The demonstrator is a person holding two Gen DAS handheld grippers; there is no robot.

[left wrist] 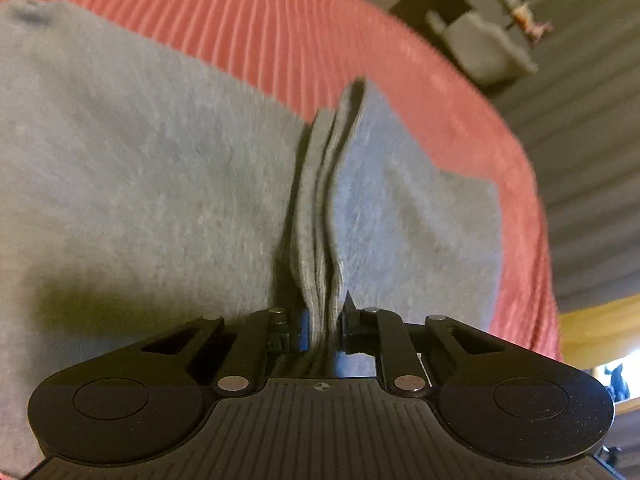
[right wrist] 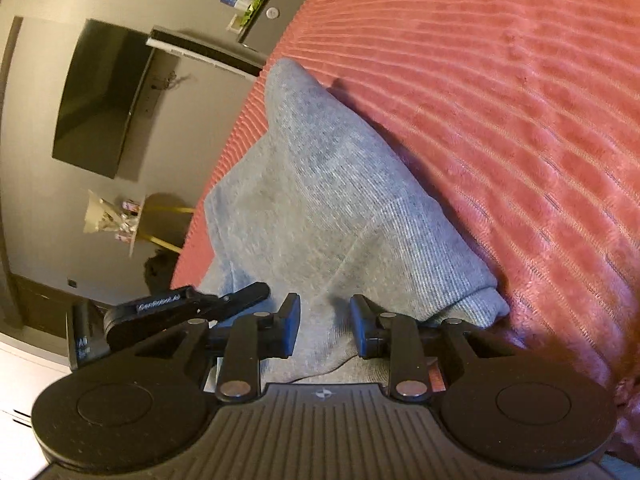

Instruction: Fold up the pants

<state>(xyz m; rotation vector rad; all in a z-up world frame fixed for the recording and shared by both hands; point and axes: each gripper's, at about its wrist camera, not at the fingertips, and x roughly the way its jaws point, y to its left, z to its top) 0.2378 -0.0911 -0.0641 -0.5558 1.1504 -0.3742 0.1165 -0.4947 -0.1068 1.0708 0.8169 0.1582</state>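
Ribbed pink bedspread (left wrist: 280, 20), soft grey pants (left wrist: 140, 160)

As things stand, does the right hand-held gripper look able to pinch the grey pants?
Probably yes: the right hand-held gripper is open directly over the grey pants, with nothing between pads and fabric on the red ribbed blanket.

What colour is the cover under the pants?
Salmon-red with ribbed stripes, the cover shows best in the right wrist view.

A home bedroom or living room — a ribbed pink bedspread (right wrist: 500, 100), a dark wall-mounted TV (right wrist: 100, 100), a shelf (right wrist: 204, 54) of small items (too blurred to name) beside it.
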